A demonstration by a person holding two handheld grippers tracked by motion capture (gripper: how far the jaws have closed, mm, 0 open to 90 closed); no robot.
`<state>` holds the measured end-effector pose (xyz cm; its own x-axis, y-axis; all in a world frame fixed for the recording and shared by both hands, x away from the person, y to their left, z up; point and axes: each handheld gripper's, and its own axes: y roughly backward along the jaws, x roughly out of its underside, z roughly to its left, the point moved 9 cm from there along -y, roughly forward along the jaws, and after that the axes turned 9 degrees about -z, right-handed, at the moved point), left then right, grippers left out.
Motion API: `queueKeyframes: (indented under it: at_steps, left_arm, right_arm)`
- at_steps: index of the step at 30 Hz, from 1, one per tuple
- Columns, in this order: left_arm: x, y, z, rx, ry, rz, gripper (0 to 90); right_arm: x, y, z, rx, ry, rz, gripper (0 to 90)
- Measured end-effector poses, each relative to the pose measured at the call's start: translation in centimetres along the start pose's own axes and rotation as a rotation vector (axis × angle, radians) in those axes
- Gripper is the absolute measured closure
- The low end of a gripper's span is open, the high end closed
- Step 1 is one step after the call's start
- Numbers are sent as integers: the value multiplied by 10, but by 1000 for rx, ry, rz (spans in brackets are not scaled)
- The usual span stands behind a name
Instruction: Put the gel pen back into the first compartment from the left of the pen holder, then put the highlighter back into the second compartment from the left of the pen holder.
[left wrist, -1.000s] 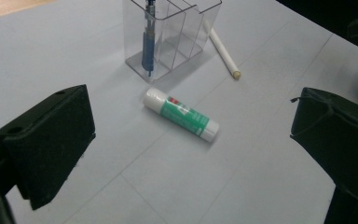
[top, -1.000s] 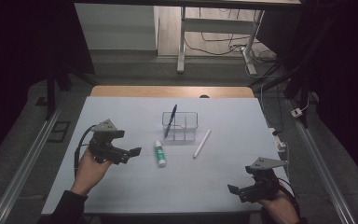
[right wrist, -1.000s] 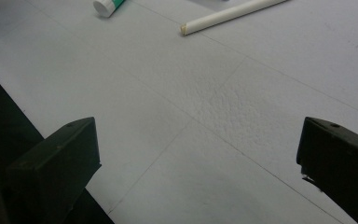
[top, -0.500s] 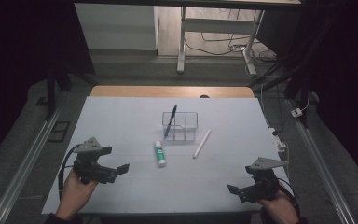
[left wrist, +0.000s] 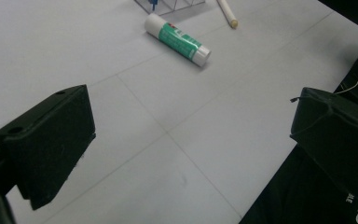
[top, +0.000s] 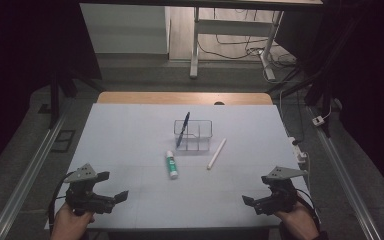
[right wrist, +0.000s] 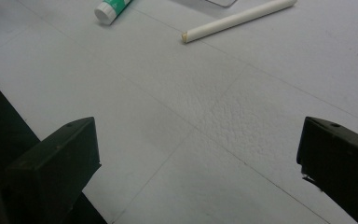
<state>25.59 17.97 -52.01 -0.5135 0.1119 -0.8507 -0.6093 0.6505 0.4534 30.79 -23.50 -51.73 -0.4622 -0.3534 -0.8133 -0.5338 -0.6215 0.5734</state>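
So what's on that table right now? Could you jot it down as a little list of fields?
Surface: pale grey table
Container: clear plastic box with compartments, a blue pen leaning in it
Lying loose: green-and-white glue stick, white rod-shaped stick
Left gripper: open, empty, near edge
Right gripper: open, empty, near edge

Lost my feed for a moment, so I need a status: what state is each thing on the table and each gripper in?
Left gripper: open, empty, above the table's near left.
Right gripper: open, empty, near right.
Glue stick: capped, lying flat.
White stick: lying flat beside the holder.
Clear holder: upright.
Blue pen: leaning in the holder.
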Motion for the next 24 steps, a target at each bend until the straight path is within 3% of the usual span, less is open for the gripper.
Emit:
queueKeyframes:
  at_steps: [14,24]
  left_arm:
    - [18,16,9,-69,15,15,0]
    - [24,23,13,-105,18,20,0]
  right_arm:
    - [-19,-18,0,-9,33,-32,0]
    - [-25,-42,2,-22,36,8,0]
